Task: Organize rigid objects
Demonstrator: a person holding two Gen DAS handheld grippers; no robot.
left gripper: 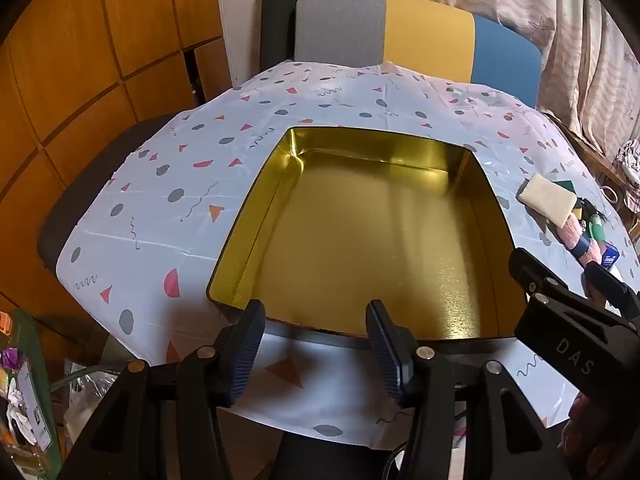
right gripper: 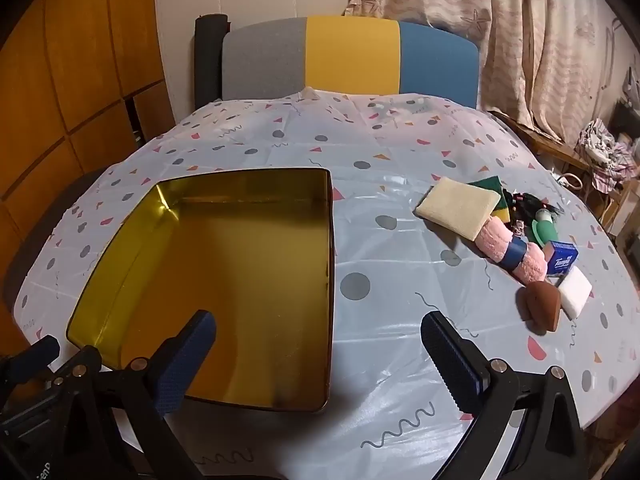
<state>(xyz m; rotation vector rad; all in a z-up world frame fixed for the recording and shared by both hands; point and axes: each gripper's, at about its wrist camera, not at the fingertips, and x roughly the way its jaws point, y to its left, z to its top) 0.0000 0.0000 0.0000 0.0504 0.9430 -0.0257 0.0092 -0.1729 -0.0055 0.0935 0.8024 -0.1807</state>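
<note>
Nearest the cameras, the left gripper (left gripper: 316,344) hangs above the table's front edge with its two blue-padded fingers spread apart and nothing between them, just short of the near wall of the shallow rectangular gold-lined metal tin (left gripper: 360,240). The right gripper (right gripper: 320,356) is likewise spread wide and holds nothing, its left finger over the tin's near right corner and its right finger over bare cloth. The tin sits on the white plastic tablecloth printed with grey dots, red and orange shapes and squiggles (right gripper: 400,320). To the right of the tin, well apart from it, lies a loose row of items: closest, a brown rounded wedge-shaped sponge (right gripper: 540,304) touching a white rectangular block (right gripper: 576,290); beyond them a small blue tissue packet (right gripper: 562,258) beside a pink fluffy roll with a dark blue band (right gripper: 516,252); then a small green bottle (right gripper: 546,230) and a tangle of black hair ties (right gripper: 524,202); farthest, a cream flat sponge pad (right gripper: 456,206) lying over a green and yellow scouring sponge (right gripper: 486,182). Behind the table stands a chair back panelled in grey, yellow and blue (right gripper: 352,54), with beige patterned curtains (right gripper: 520,40) and an orange wooden cabinet (right gripper: 60,80) beyond.
</note>
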